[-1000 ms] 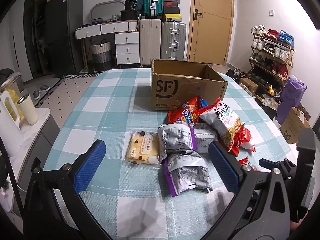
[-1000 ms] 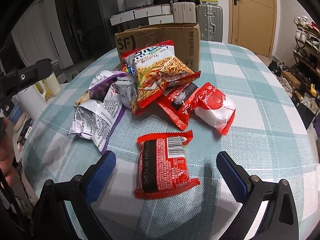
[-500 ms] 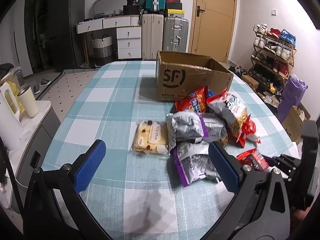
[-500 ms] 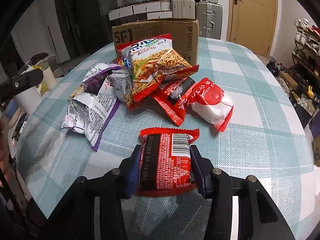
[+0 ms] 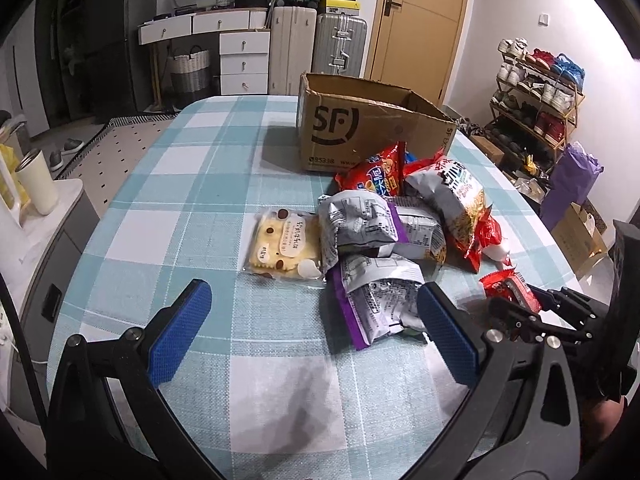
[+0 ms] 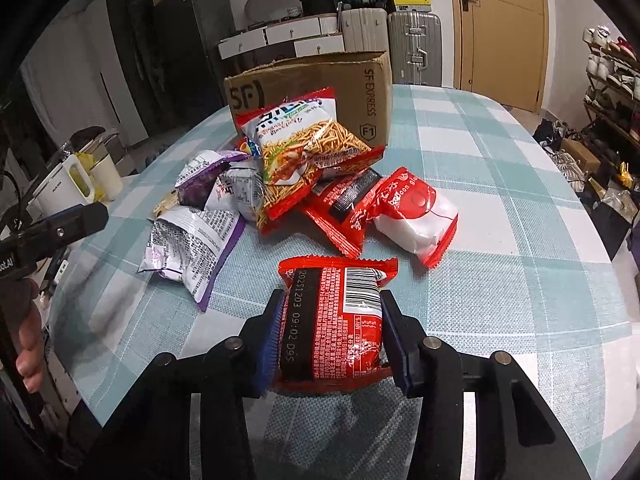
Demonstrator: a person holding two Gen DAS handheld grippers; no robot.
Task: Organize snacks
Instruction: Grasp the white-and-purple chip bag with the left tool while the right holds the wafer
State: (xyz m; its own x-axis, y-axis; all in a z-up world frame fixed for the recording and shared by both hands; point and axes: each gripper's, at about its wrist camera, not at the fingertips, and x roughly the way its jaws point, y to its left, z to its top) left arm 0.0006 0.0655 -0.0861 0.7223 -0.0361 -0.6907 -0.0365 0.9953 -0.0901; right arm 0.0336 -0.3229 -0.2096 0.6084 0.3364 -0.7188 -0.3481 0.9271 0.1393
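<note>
My right gripper [image 6: 331, 332] is shut on a red snack packet [image 6: 334, 316] that lies on the checked tablecloth, barcode side up; the same red packet [image 5: 510, 290] shows at the right of the left wrist view. A pile of snacks sits beyond it: a noodle-snack bag [image 6: 308, 152], two more red packs [image 6: 340, 208], a red and white pack [image 6: 416, 220] and silver-purple bags [image 6: 192, 248]. My left gripper [image 5: 316, 336] hangs open above the cloth, its blue pads either side of a silver-purple bag [image 5: 380, 304]. A yellow biscuit pack [image 5: 284, 244] lies left of the pile. The open cardboard box [image 5: 360, 136] stands behind.
A side cabinet with a white cup [image 5: 38, 184] stands off the table's left edge. Suitcases [image 5: 316, 52], drawers and a door line the back wall; a shoe rack [image 5: 540, 92] and a purple bag [image 5: 568, 184] are on the right. A hand [image 6: 28, 344] holds the left tool.
My right gripper went from wide open to shut on the red packet. The left gripper sank a little toward the snacks, which now look closer.
</note>
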